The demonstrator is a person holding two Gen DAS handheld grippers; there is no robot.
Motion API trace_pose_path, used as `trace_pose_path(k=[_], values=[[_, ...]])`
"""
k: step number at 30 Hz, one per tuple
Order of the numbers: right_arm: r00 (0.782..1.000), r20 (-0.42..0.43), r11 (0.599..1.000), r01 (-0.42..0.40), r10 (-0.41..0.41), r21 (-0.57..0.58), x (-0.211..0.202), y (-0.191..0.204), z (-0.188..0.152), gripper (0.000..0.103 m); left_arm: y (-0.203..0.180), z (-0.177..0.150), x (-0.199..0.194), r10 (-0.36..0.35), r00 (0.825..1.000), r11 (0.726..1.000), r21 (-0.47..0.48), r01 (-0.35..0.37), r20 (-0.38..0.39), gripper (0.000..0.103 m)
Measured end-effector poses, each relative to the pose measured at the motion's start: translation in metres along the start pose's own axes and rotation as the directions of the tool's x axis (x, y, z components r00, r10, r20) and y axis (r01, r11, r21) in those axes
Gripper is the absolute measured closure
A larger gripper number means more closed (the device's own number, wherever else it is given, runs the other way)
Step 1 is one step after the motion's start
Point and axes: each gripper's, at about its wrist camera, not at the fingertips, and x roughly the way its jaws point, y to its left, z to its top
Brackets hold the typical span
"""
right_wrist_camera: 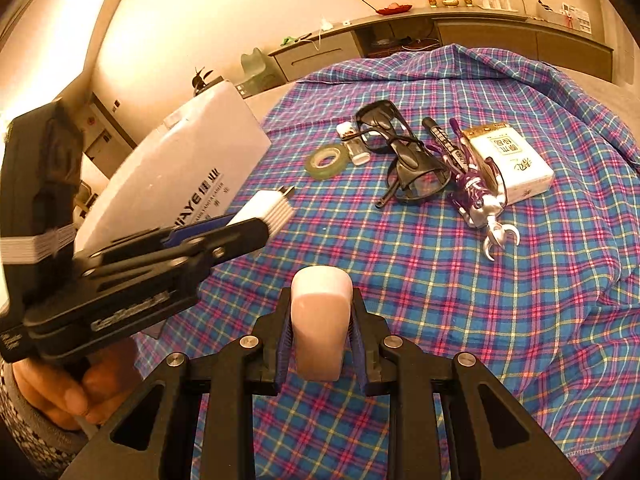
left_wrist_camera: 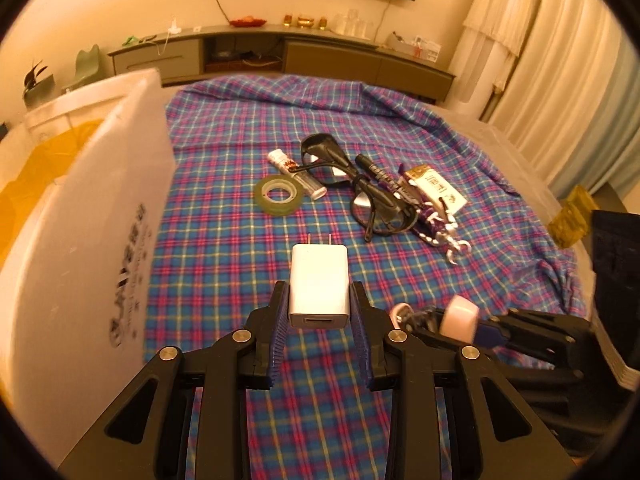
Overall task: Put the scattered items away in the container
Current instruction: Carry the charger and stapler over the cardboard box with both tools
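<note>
Both grippers loaded at once, presumably to carry two items to the container in one trip. Left gripper [left_wrist_camera: 319, 308] clamped on a white charger [left_wrist_camera: 319, 285], pads pressed on its two long sides, prongs pointing away, socket end toward the camera; lifted clear of the plaid cloth [left_wrist_camera: 224, 152], apparently to keep the prongs from catching it. Right gripper [right_wrist_camera: 319, 334] closed on a pale pink rounded case [right_wrist_camera: 321, 322], held upright between the pads, just right of the left gripper and near the cloth's front edge.

White container [left_wrist_camera: 100, 216] stood at the left edge of the cloth, its near wall printed with dark lettering, something yellow inside; close beside the charger, so judged a short carry.

Left on the cloth, far and to the right, bunched together: roll of clear tape [left_wrist_camera: 277, 194] lying flat, a small white tube [left_wrist_camera: 298, 174] just behind it, black glasses [left_wrist_camera: 352, 184] with arms unfolded, a black marker [left_wrist_camera: 380, 174], a white tissue pack [left_wrist_camera: 436, 188] and a purple-and-silver toy figure [left_wrist_camera: 438, 230] overlapping one another. Task judged partly done, with six pieces still out.
</note>
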Motion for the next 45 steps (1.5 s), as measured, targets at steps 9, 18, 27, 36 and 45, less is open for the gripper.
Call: trace_pose_path(k=[9, 18, 27, 36, 45], values=[[0.999, 0.001, 0.998, -0.051, 0.051, -0.043, -0.012, 0.022, -0.007, 0.076, -0.001, -0.020, -0.052, -0.010, 0.999, 1.000, 0.026, 0.010, 0.032, 0.072], [0.992, -0.004, 0.982, -0.129, 0.130, -0.139, -0.032, 0.068, -0.014, 0.076, 0.013, -0.040, -0.105, 0.019, 0.995, 0.999, 0.036, -0.022, 0.098, 0.072], [0.980, -0.015, 0.948, -0.197, 0.200, -0.251, -0.049, 0.126, -0.015, 0.076, 0.042, -0.041, -0.158, 0.007, 0.985, 1.000, -0.014, -0.005, 0.171, 0.072], [0.967, -0.049, 0.921, -0.253, 0.250, -0.296, -0.054, 0.163, -0.002, 0.076, 0.078, -0.038, -0.180, 0.009, 0.978, 0.997, -0.083, 0.008, 0.210, 0.072], [0.955, -0.077, 0.890, -0.296, 0.288, -0.348, -0.053, 0.201, 0.028, 0.076, 0.124, -0.036, -0.199, 0.030, 0.973, 0.986, -0.166, 0.009, 0.228, 0.072]])
